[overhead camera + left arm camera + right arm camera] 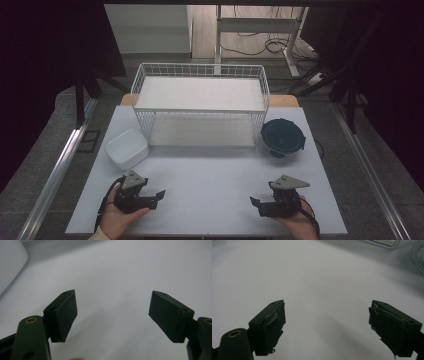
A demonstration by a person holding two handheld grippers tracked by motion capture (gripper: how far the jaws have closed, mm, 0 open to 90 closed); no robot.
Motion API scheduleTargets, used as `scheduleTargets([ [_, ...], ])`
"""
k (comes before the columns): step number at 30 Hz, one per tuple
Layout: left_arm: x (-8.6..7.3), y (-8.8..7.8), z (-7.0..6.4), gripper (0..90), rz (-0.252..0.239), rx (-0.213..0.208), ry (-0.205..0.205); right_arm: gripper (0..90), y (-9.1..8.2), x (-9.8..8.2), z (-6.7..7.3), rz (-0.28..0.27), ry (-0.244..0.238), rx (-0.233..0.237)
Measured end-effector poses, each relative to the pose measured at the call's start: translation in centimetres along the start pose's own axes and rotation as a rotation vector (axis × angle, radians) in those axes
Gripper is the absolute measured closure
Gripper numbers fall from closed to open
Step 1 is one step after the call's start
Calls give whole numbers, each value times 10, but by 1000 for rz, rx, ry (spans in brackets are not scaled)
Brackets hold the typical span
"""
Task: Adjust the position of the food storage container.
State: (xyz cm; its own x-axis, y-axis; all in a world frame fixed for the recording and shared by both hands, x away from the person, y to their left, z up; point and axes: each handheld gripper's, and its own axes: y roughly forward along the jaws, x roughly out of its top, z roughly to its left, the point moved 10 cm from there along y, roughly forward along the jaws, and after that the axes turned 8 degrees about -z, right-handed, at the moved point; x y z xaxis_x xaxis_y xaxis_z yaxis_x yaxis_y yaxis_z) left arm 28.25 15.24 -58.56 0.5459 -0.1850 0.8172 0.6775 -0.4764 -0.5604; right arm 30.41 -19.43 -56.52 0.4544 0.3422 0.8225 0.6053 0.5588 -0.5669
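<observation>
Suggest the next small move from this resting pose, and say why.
Probably the left hand-held gripper should move forward toward the white square container. Both hand-held grippers are open and empty near the table's front edge, and that container sits just ahead of the left one, nearer than the dark round lidded container is to the right hand-held gripper.

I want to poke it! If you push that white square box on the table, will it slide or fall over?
The white box would probably slide, not tip: it looks low and wide, sitting flat on the smooth table. It is likely light, since it looks like thin plastic, though whether anything is inside cannot be seen. Its rounded, smooth sides might slip between the tongs.
</observation>
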Motion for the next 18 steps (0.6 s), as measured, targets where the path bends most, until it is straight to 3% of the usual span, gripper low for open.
scheduleTargets([
  [12,-1,2,-4,217,2,-3,29,161,0,3,-3,-6,-8,12],
  [18,-1,-2,-6,210,-6,-18,18,204,-5,5,8,-3,-28,19],
])
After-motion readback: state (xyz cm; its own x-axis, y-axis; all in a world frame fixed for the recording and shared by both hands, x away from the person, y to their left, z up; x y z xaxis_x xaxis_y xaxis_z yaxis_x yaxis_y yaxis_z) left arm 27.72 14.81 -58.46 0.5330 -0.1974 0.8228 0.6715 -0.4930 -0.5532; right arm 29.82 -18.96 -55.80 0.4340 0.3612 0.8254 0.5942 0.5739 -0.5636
